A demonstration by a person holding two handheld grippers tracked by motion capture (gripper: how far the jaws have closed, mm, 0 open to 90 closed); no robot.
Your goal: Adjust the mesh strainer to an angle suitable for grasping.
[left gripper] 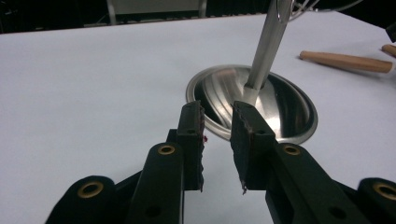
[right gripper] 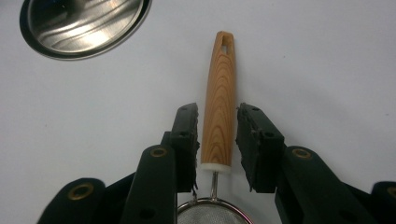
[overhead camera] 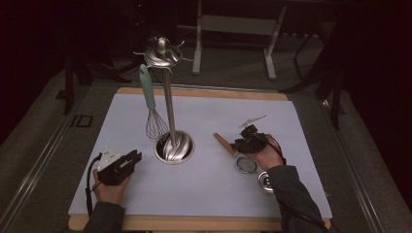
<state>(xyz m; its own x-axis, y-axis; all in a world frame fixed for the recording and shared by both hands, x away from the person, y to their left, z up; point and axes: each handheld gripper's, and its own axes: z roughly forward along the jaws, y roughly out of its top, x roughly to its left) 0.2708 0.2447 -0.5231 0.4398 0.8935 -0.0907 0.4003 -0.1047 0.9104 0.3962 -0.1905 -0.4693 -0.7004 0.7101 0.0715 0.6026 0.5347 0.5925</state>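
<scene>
Strainer (overhead camera: pixel 246 164) lies flat on the white table (overhead camera: pixel 291 126) right of the stand (overhead camera: pixel 174 145), not lifted yet (whisk (overhead camera: pixel 154 109) already hangs there), my right gripper (right gripper: pixel 217 135) straddles its wooden handle (right gripper: pixel 218 112) unclamped, left gripper (left gripper: pixel 218 135) is released and empty

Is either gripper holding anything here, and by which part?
Nothing is held. The right gripper straddles the strainer's wooden handle with gaps on both sides; the left gripper is open over bare table.

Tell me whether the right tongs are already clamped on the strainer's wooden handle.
No: in the right gripper view the wooden handle lies between the right tongs, with a gap visible on each side.
</scene>
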